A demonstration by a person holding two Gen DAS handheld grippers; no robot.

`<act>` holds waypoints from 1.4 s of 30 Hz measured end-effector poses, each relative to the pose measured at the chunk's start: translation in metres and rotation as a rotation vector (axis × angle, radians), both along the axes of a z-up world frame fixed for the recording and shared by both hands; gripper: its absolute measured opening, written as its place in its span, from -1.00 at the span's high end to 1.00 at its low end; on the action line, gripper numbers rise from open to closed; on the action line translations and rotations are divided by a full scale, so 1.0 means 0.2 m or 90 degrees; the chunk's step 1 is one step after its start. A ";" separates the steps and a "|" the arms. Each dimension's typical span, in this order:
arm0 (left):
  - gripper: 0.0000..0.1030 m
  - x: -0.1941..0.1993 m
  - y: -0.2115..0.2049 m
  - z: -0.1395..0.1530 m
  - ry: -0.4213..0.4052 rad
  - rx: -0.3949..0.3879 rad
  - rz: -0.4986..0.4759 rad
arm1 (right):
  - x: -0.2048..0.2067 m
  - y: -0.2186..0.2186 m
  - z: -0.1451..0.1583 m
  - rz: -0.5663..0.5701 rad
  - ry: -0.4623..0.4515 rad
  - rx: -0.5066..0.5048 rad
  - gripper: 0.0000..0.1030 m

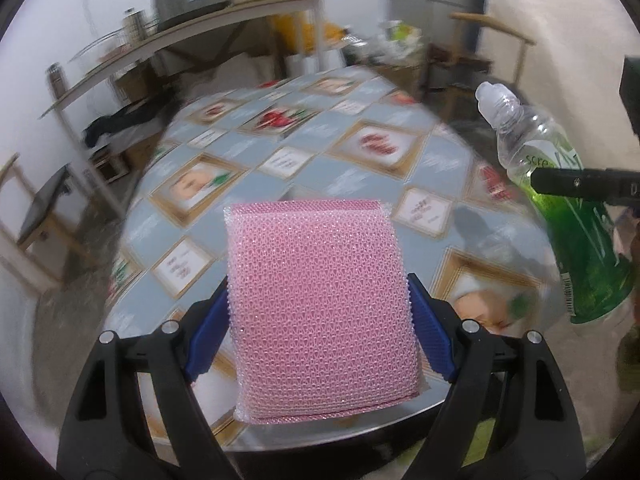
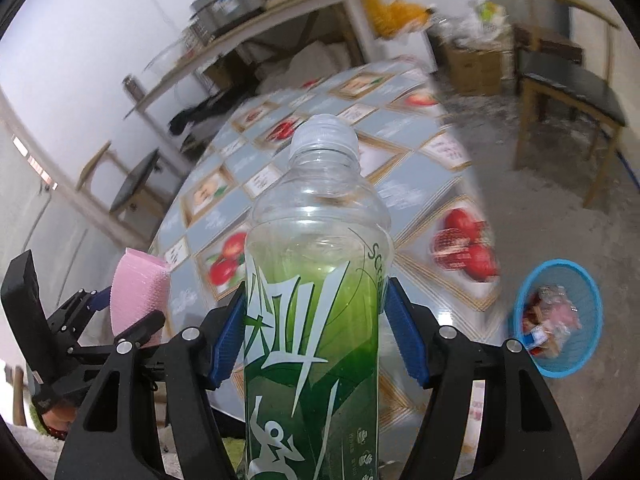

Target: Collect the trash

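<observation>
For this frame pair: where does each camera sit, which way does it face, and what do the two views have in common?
Left wrist: sits on the left gripper, looking down along its fingers, which clamp a pink sponge above the table.
Right wrist: sits on the right gripper, looking down along its fingers, which clamp a green bottle; a blue basket stands on the floor.
Shared: table, sponge, bottle; each sees the other gripper.

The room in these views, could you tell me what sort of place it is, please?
Probably a home kitchen or dining room: a table under a fruit-print oilcloth, a wooden chair, and a long shelf carrying a large metal pot.
</observation>
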State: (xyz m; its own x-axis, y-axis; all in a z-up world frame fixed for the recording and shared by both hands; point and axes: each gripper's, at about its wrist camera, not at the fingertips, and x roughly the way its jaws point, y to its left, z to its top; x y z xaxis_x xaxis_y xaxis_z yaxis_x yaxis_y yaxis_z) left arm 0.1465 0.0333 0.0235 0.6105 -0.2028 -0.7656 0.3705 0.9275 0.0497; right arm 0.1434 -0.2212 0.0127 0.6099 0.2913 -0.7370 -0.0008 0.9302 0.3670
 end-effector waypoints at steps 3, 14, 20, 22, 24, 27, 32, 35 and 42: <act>-0.52 0.06 -0.17 0.09 0.005 -0.041 -0.072 | -0.11 -0.20 0.06 -0.067 -0.020 -0.009 -0.25; -0.52 0.21 -1.00 0.19 0.112 -0.142 -0.310 | -0.67 -1.05 -0.02 -0.395 -0.018 0.010 -0.26; -0.52 0.30 -1.52 -0.05 0.240 -0.113 -0.371 | -0.83 -1.34 -0.36 -0.492 0.037 0.118 -0.26; -0.52 0.32 -1.66 -0.16 0.282 -0.095 -0.374 | -0.84 -1.38 -0.49 -0.505 0.058 0.156 -0.26; -0.52 0.34 -1.79 -0.27 0.320 -0.081 -0.372 | -0.82 -1.44 -0.63 -0.515 0.081 0.197 -0.26; -0.52 0.39 -1.98 -0.45 0.368 -0.051 -0.359 | -0.75 -1.49 -0.84 -0.526 0.112 0.252 -0.26; -0.52 0.47 -2.25 -0.71 0.401 -0.001 -0.343 | -0.60 -1.61 -1.18 -0.551 0.154 0.324 -0.26; -0.52 0.54 -2.42 -0.86 0.433 0.010 -0.317 | -0.50 -1.71 -1.36 -0.582 0.183 0.341 -0.26; -0.62 0.65 -2.68 -1.09 0.435 0.008 -0.272 | -0.32 -1.85 -1.73 -0.632 0.214 0.345 -0.44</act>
